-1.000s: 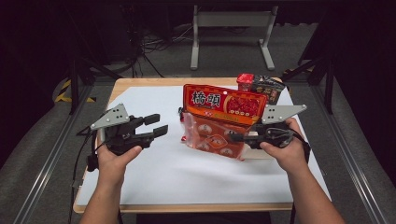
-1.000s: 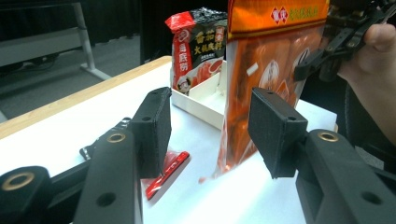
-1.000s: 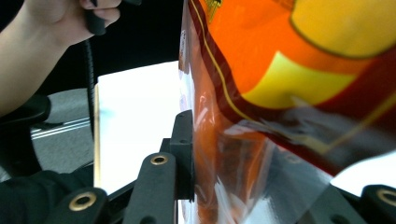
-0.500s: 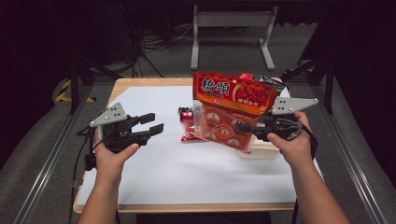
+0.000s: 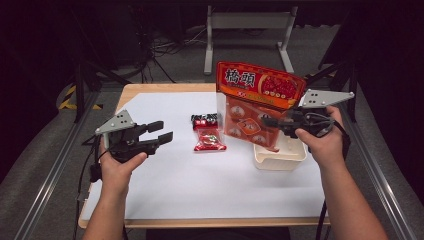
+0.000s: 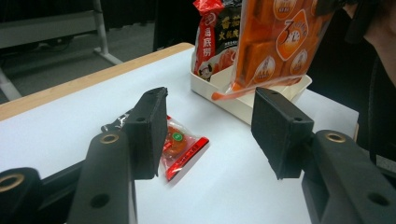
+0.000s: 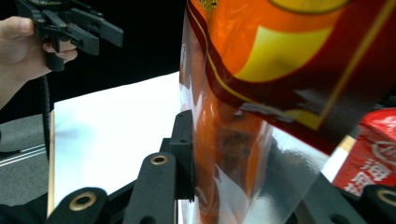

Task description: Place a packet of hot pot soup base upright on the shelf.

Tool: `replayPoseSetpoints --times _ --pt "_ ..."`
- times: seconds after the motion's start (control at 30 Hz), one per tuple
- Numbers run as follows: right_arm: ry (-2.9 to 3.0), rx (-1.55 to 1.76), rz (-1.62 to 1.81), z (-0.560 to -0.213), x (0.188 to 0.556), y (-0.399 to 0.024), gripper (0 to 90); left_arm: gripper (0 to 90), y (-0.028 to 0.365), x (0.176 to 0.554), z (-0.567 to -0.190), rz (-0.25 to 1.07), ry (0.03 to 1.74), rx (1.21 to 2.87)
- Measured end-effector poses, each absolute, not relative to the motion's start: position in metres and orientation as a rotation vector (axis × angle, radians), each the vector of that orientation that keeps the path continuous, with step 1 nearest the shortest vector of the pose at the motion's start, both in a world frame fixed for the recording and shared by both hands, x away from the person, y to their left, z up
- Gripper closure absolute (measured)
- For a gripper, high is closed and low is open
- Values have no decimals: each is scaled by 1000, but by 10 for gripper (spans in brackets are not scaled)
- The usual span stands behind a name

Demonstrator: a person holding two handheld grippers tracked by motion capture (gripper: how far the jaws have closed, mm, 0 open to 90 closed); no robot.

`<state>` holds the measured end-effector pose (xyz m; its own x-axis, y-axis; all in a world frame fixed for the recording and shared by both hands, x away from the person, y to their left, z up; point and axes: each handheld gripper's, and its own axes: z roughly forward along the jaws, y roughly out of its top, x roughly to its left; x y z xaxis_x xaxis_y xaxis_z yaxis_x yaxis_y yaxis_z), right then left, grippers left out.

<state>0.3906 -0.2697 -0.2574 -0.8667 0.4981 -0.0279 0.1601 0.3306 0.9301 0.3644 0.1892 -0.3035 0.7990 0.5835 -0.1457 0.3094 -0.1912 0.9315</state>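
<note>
Right tongs (image 5: pixel 272 122) clenched on the big orange snack bag (image 5: pixel 257 107), pads pressing its clear lower half from both sides; in the right gripper view one black jaw lies flat against the film with the bag's red-and-yellow print above it. Bag hangs upright, clear of the bench (image 5: pixel 165 195), its bottom edge just over the white tray (image 5: pixel 278 161) at the right side of the white sheet. Left gripper view shows a second packet, red top with dark print (image 6: pixel 215 32), standing in the tray behind the hanging bag.

Left tongs (image 5: pixel 162 132) released, nothing between the jaws; they have just been opening wider. They sit over the left part of the bench, pointing right toward the small red sachet (image 5: pixel 208 140). Sachet lies flat on the sheet, between the left tongs and the tray, apart from both. A small dark wrapper (image 5: pixel 204 119) lies just behind it, touching or nearly so; cannot tell which.

Both forearms enter from the near edge
</note>
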Motion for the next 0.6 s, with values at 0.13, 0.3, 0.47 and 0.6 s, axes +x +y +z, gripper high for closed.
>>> replayPoseSetpoints --times 0.13,0.3,0.47,0.6 --pt "2270 588 1528 -255 393 -276 703 444 190 367 -305 285 695 1798" --pt "2257 604 1503 -255 398 -283 703 431 191 369 -308 294 701 1803" --pt "2236 609 1493 -256 402 -291 703 405 190 371 -310 295 693 1811" --pt "2214 624 1484 -258 406 -299 703 405 189 371 -311 311 688 1821"
